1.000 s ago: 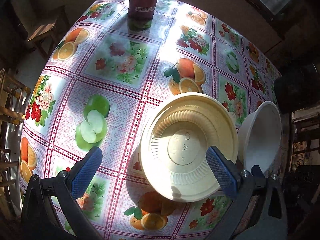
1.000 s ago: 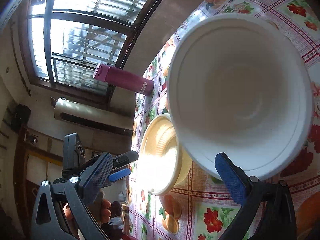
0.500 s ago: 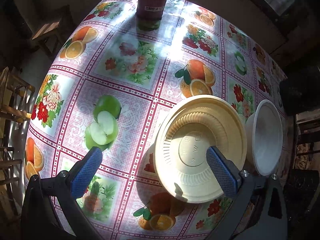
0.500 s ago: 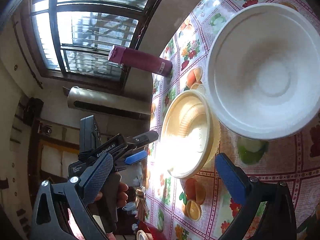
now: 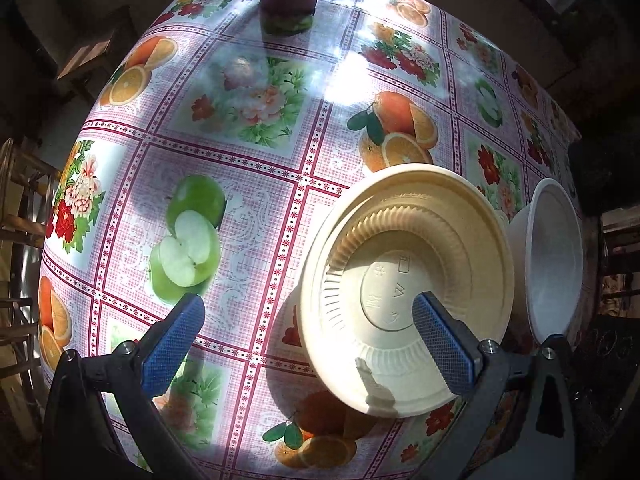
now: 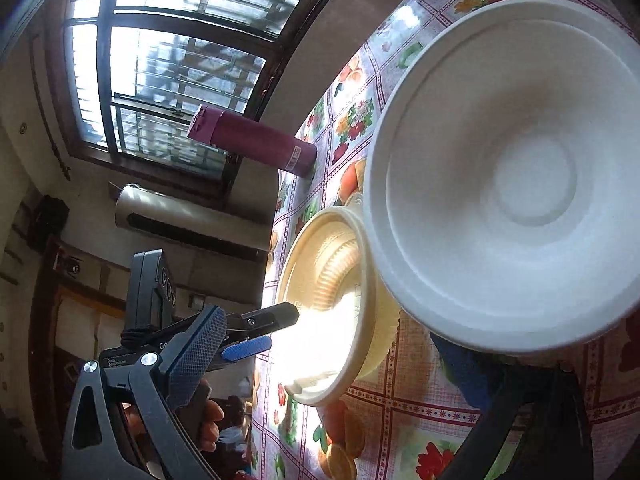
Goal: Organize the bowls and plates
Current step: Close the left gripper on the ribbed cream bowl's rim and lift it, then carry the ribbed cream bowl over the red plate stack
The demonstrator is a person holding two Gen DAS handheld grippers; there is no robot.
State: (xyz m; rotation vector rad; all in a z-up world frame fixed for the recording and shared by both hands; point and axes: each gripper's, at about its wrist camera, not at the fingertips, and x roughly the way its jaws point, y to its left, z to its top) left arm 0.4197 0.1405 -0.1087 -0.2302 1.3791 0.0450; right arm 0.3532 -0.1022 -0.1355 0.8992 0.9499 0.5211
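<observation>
Left wrist view: the left claw [image 5: 308, 336] stands apart above the counter [image 5: 248, 168], its right finger over the upward-facing cream bowl [image 5: 404, 292]. The white bowl [image 6: 516, 208] tilts toward the right claw [image 6: 328, 364], whose jaws have just been closing around its rim without clamping.

Each tool has black plastic arms with triangular cut-outs, silver screws at the joints, and blue cross-hatched pads [image 5: 172, 344]. The left tool [image 6: 256, 332] carries a black housing with white lettering.
</observation>
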